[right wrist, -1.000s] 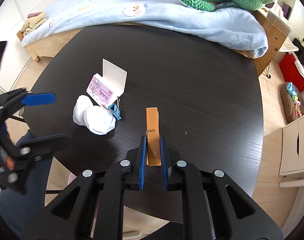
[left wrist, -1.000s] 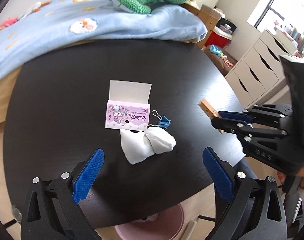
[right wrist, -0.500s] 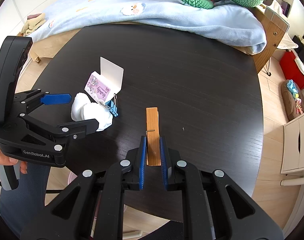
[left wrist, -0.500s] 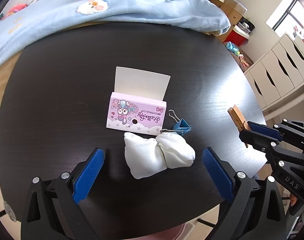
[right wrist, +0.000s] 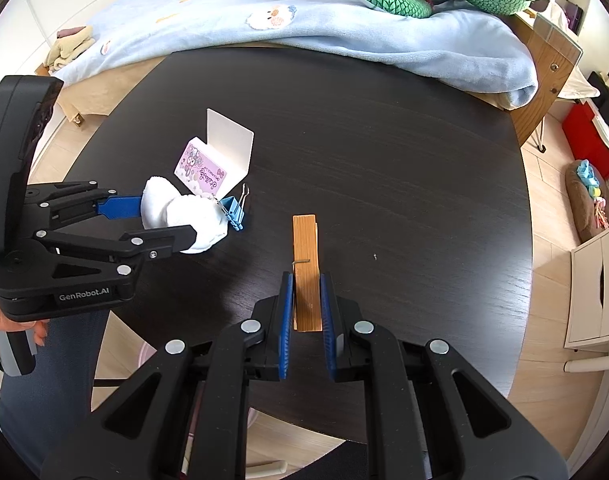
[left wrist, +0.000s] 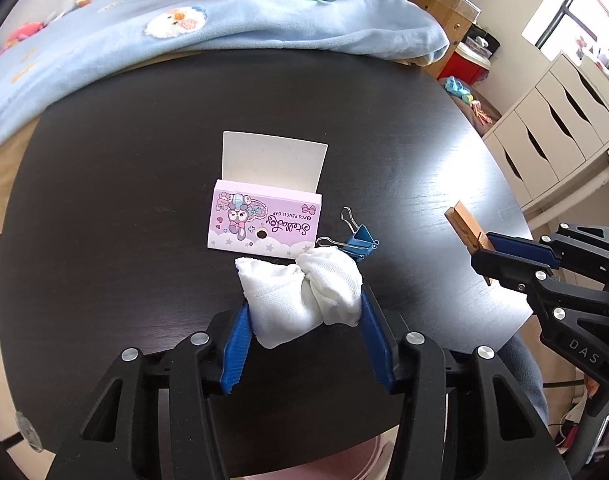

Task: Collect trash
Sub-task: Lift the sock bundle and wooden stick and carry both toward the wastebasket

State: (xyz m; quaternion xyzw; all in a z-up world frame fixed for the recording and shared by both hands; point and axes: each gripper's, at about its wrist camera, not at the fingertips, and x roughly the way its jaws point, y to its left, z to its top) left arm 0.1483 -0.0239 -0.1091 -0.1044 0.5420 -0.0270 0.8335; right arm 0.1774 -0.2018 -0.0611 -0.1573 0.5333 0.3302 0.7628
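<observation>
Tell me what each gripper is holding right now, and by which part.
Right gripper clamps the wooden clothespin at its near end. Left gripper is closing around the crumpled white tissue wad, pads at its two sides.

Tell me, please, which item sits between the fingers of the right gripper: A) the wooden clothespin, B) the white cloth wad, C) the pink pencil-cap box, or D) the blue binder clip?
A: in the right wrist view the right gripper is shut on the wooden clothespin, its blue fingers pressing both sides.

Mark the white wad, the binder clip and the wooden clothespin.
white wad [left wrist: 282, 296], left wrist view, left lobe.
binder clip [left wrist: 360, 242], left wrist view, blue body.
wooden clothespin [right wrist: 305, 264], right wrist view, mid-length by spring.
</observation>
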